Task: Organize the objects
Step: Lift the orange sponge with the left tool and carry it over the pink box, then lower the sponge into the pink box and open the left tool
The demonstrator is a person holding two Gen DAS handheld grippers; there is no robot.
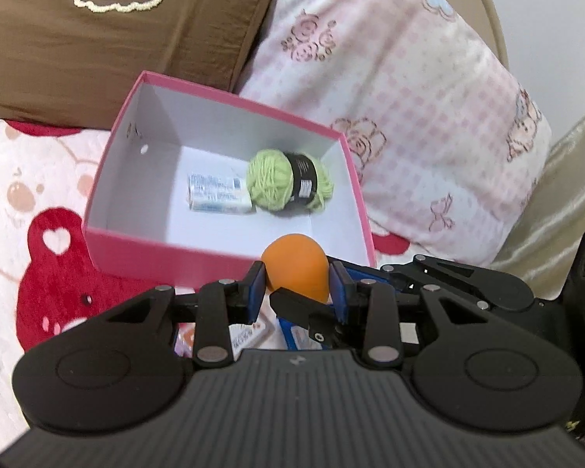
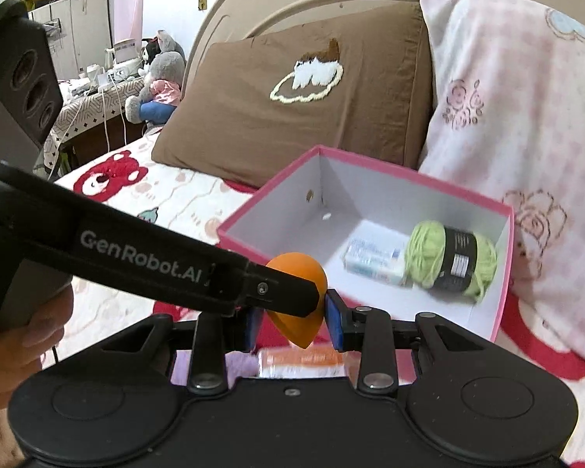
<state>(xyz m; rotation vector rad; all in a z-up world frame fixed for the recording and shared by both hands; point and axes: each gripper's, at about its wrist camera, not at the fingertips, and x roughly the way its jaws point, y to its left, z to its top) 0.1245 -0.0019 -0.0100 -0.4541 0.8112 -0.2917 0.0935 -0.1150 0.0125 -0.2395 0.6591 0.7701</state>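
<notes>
An orange egg-shaped sponge hangs just before the near rim of an open pink box on the bed. My left gripper is shut on the sponge, blue pads on both its sides. In the right wrist view the same sponge sits between the pads of my right gripper, also shut on it, and a finger of the left gripper crosses in front. Inside the box lie a green yarn ball with a black band and a white packet.
A brown pillow and a pink patterned pillow lean on the headboard behind the box. Small packets lie on the red-and-white bedspread under the grippers. A person's hand holds the left gripper. Plush toys sit far left.
</notes>
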